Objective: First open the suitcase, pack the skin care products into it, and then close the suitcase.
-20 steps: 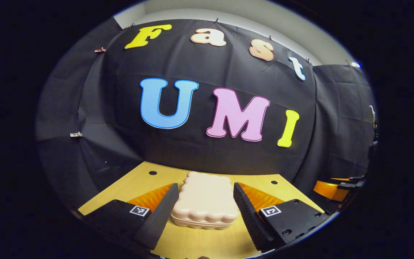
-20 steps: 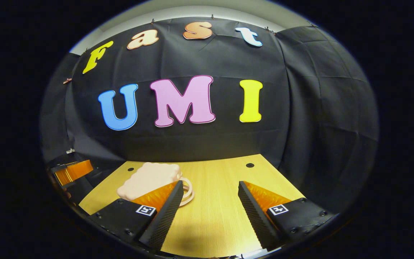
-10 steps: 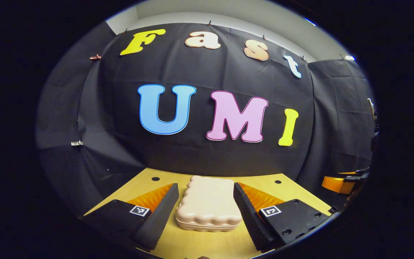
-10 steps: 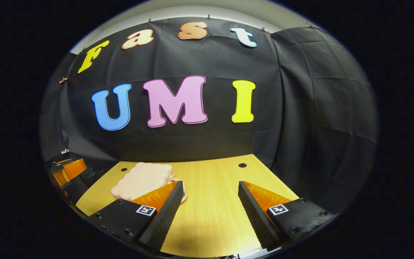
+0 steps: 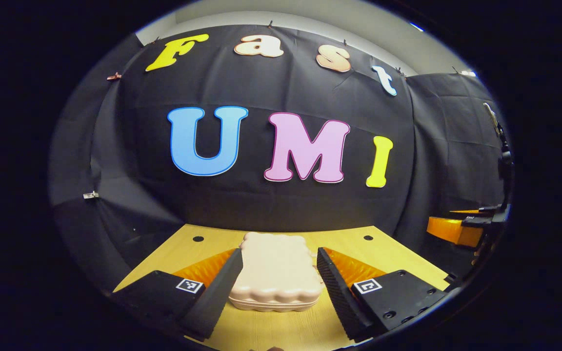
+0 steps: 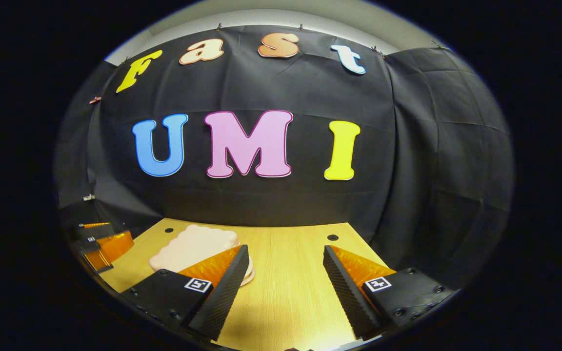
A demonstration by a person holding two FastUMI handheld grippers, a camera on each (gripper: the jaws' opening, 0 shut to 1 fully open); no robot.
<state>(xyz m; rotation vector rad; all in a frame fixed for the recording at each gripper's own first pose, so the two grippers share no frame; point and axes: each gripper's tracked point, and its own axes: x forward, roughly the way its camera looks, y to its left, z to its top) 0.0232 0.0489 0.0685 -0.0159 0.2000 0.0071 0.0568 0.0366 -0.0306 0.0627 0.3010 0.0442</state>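
In the left gripper view, the left hand-held gripper [image 5: 277, 287] stands with its jaws spread to either side of the one suitcase [image 5: 275, 273], a small pale pink case with a scalloped outline, lying shut and flat on the wooden bench [image 5: 271, 331]; whether either finger touches its sides cannot be told. At the right edge of that view the other hand-held gripper shows, held well apart from the case. In the right gripper view, the right hand-held gripper [image 6: 285, 287] has its jaws wide apart over bare bench with nothing between them, and the suitcase [image 6: 188, 247] lies left of it, partly behind its left finger [image 6: 222, 292]. Each finger base carries one square black-and-white marker; no writing on the case can be read.
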